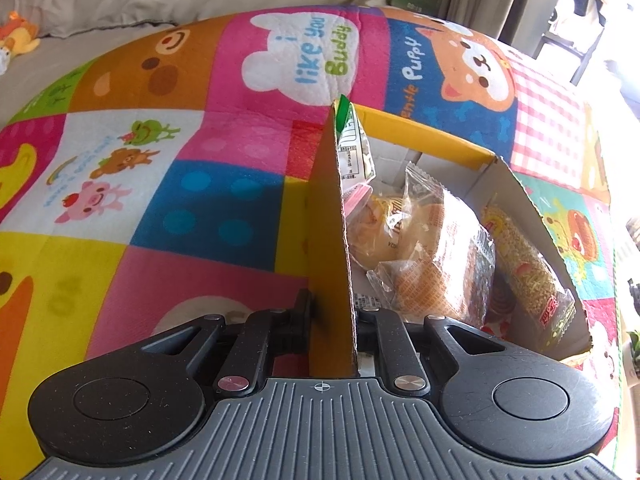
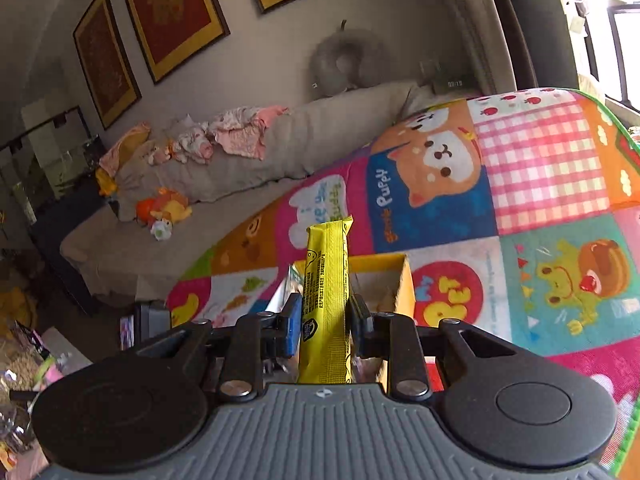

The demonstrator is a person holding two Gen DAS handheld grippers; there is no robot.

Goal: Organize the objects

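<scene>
On mat point(image 1: 224, 60): "i like you Buddy", "Puppy"

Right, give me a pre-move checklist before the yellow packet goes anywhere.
1. Right gripper shut on the yellow snack packet: ok.
2. Packet upright between the pads, not slipping: ok.
3. Left gripper clamped on the wall of the yellow cardboard box: ok.
4. Box open at the top: ok.
5. Room left among the wrapped snacks inside: cannot tell.
6. Play mat beside the box free of obstacles: ok.
</scene>
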